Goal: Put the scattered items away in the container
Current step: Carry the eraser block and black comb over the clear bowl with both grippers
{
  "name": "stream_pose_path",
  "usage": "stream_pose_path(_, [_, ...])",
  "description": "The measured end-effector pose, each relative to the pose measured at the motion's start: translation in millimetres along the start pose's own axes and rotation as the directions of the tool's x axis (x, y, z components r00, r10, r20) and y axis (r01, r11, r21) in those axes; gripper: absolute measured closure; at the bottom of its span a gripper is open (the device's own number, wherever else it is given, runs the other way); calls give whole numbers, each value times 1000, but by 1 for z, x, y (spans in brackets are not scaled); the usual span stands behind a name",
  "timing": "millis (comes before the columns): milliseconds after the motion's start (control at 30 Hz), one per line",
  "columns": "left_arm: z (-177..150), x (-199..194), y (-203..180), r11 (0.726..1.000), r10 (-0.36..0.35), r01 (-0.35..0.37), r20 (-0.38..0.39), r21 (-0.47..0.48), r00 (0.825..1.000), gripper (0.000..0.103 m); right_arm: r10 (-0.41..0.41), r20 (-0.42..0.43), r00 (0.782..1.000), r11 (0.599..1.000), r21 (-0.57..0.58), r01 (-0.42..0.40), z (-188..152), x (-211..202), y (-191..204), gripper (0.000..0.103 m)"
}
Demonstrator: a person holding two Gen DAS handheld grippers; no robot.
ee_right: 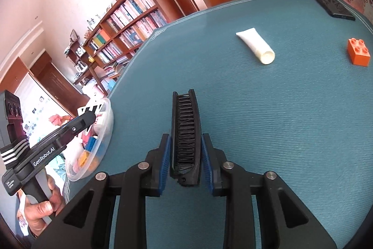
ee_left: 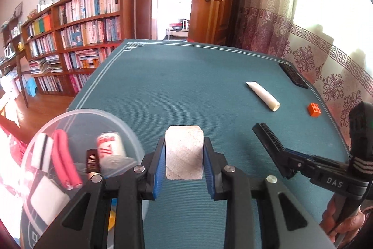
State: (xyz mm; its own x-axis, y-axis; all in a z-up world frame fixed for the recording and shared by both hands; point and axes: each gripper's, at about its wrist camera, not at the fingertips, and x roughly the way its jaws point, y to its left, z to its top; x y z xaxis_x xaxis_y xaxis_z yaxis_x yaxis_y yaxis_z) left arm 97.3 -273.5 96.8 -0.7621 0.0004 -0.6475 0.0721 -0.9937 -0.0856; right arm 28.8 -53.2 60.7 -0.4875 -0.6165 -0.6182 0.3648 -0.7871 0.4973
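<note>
Right wrist, comb (ee_right: 185, 132) clamped in right claw (ee_right: 185, 155)

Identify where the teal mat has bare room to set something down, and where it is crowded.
Bare room: the wide middle of the teal mat, between the clear container and the white tube. Crowded: the right edge, where the tube, orange brick and black phone lie. The container is already full.

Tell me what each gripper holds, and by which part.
Left gripper: pale block, by its two sides. Right gripper: black comb, near its closer end.
</note>
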Motion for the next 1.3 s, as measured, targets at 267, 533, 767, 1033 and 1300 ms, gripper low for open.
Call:
stream_pose_path(267, [-1,-10,65,992,96,-93,29,-85,995,70,55,0,999,998,-10,-55,-1,9,45,75])
stream_pose_path(533, [-12,5,105,987,115,-114,-3,-116,993,70,65,-48,997,993,-96,-69,-3,39,96,75])
stream_pose_path(767, [-14,8,129,987,97,-97,-4,-131,995,70,85,-70,994,981,-166,-95,-1,61,141,74])
stream_pose_path(1033, [-19,6,152,981,80,-82,-15,-178,997,51,56,-98,994,962,-261,-80,-9,87,179,74])
stream_pose_path(1300, [-19,-6,161,977,125,-119,28,-177,992,21,-47,-83,995,919,-394,11,-20,106,204,74])
